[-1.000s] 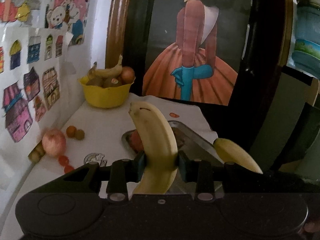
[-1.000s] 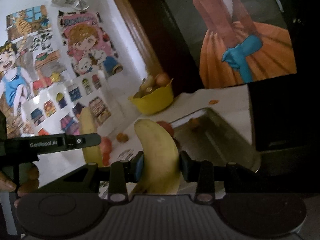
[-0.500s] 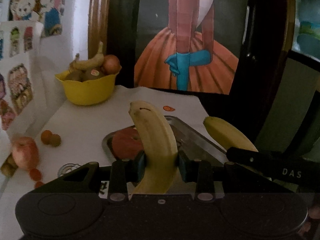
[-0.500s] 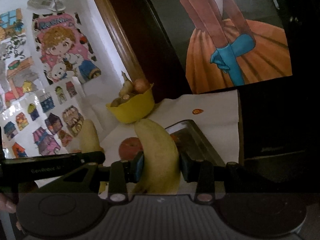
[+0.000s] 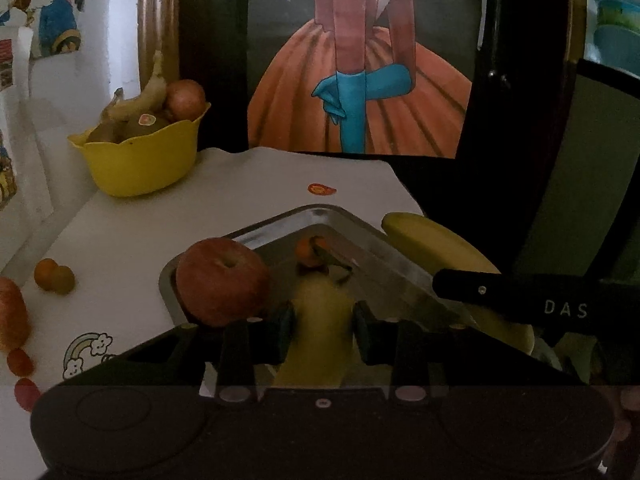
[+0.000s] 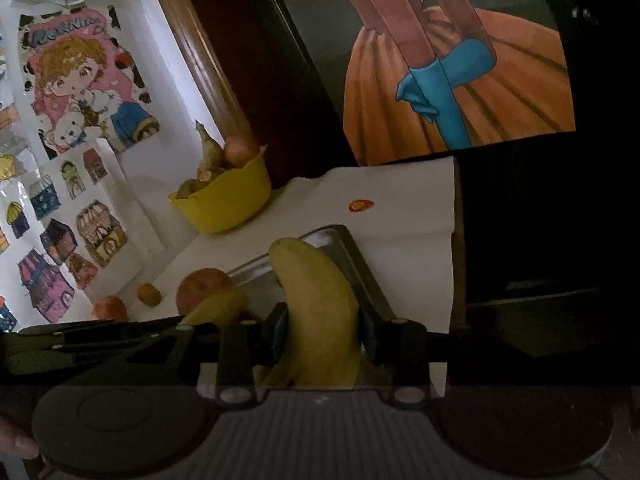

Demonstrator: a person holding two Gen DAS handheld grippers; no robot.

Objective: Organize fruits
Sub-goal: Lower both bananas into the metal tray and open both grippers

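Note:
My left gripper (image 5: 322, 330) hangs low over the near corner of a metal tray (image 5: 280, 220). Its jaws are closing on a yellow banana (image 5: 322, 312), which looks blurred and leans forward over the tray. A red apple (image 5: 222, 280) and a small orange fruit (image 5: 310, 252) lie in the tray. My right gripper (image 6: 322, 332) is shut on a second banana (image 6: 320, 300), standing upright above the tray's rim (image 6: 352, 248). That second banana (image 5: 432, 248) also shows at the right of the left wrist view. The left one's banana (image 6: 216, 308) appears at the lower left of the right wrist view.
A yellow bowl (image 5: 140, 164) of fruit stands at the back left by the wall. A loose apple (image 5: 12, 312), two small round fruits (image 5: 54, 276) and red cherry tomatoes (image 5: 20, 362) lie left of the tray. A dark framed painting (image 5: 360, 80) rises behind the table.
Both grippers have moved forward and down toward the tray. The left banana, upright before, now sits much lower between the pads and leans forward. The right banana keeps its pose.

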